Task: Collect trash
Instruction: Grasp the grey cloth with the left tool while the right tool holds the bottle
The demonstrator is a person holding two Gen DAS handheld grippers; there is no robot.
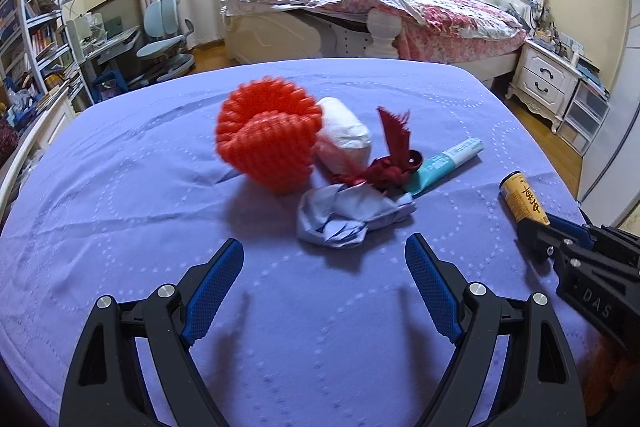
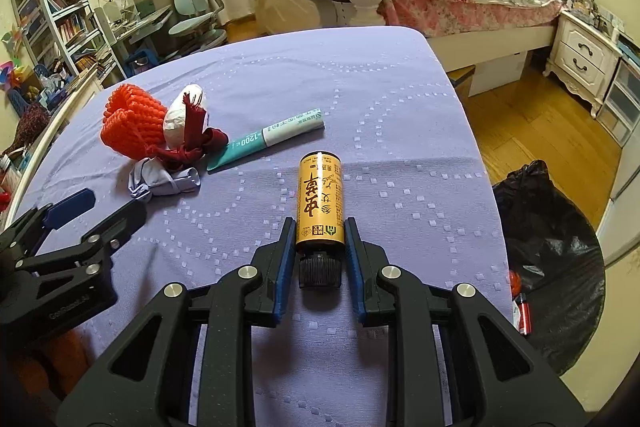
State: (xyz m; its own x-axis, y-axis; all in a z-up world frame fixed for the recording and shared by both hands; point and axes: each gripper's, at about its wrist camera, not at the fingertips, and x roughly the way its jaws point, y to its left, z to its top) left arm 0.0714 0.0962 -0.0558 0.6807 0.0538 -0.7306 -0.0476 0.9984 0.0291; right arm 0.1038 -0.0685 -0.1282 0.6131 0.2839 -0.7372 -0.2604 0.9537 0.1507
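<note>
My right tool [image 2: 320, 235] is clamped on the yellow bottle [image 2: 320, 201], its pads pressing either side just above the black cap, so I judge it is gripped low to swing it over to the black trash bag [image 2: 560, 251] waiting off the tabletop's [image 2: 400, 107] right edge. My left tool [image 1: 324, 259] hangs with its fingers spread apart, just short of the crumpled blue paper [image 1: 348, 215]. Behind that lie the red ribbon [image 1: 390, 163], teal tube [image 1: 444, 163], white wad [image 1: 346, 137] and orange foam net [image 1: 266, 143], bunched together for easy picking.
</note>
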